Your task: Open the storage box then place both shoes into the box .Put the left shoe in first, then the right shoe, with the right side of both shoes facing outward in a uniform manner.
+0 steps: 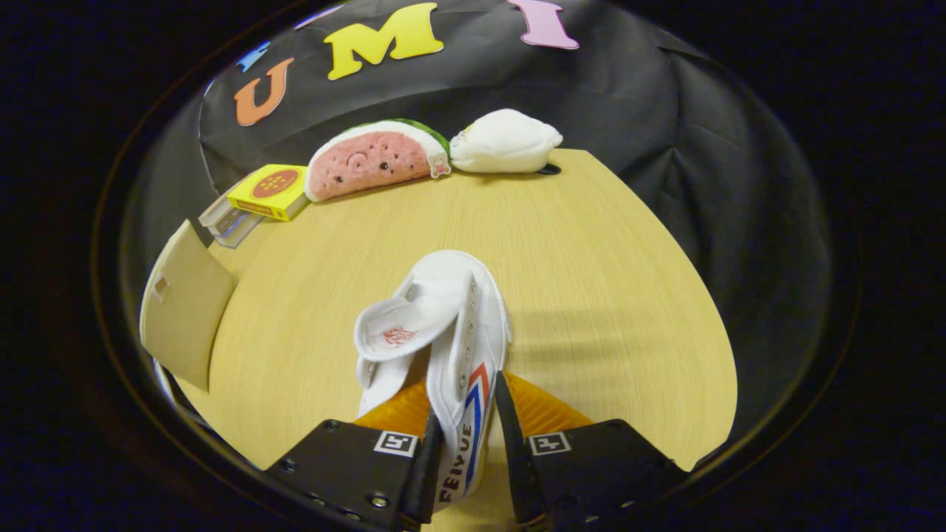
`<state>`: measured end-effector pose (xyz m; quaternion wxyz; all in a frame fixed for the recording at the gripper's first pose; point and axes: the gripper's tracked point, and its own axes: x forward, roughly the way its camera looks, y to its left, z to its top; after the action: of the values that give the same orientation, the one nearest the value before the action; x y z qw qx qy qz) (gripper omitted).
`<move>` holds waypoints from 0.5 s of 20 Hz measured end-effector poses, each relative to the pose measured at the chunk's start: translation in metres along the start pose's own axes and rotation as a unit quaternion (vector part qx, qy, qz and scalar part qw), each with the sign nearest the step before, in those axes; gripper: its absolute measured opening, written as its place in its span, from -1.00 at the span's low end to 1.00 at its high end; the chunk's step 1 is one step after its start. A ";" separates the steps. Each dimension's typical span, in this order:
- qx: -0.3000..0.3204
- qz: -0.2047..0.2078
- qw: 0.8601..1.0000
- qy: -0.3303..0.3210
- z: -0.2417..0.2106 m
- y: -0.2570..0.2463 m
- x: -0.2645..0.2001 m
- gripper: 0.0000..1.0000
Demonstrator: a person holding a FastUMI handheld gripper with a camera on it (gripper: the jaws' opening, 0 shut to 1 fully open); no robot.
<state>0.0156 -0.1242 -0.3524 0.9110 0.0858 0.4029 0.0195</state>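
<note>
Gripper view
Fingers: the gripper [469, 436] is seen closed on the heel wall of a white shoe [436, 332], one finger on each side.
Shoe axis: the long axis runs straight ahead from the fingers, toe pointing away, tongue flopped open.
Box: a tan flap [185, 314], judged to be the storage box lid, stands well to the left of the shoe.
Surroundings: a watermelon toy [369, 159], a white pouch [506, 142] and a yellow carton [270, 191] lie far beyond on the wooden surface [606, 281].
Obstructions: none between shoe and flap.
</note>
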 end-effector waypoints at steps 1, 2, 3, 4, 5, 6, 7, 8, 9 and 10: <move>0.000 0.000 1.000 0.000 0.000 0.000 0.000 -0.21; 0.001 0.000 1.000 -0.001 0.001 0.001 0.000 -0.21; 0.007 -0.021 1.000 -0.004 0.002 -0.008 0.001 -0.21; 0.019 -0.018 1.000 -0.001 0.002 -0.006 0.000 -0.45; 0.024 -0.018 1.000 0.004 0.000 -0.007 0.001 -0.69; 0.027 -0.035 0.999 -0.004 0.000 -0.015 0.004 -0.69; 0.031 -0.037 0.999 0.006 -0.001 -0.016 0.001 -0.99; 0.036 -0.036 0.999 0.004 0.002 -0.015 -0.001 -1.00; 0.038 -0.037 0.999 0.007 0.002 -0.014 0.000 -0.99; 0.045 -0.036 0.998 0.006 0.003 -0.013 0.000 -0.99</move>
<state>0.0173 -0.1370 -0.3522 0.9038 0.1117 0.4119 -0.0309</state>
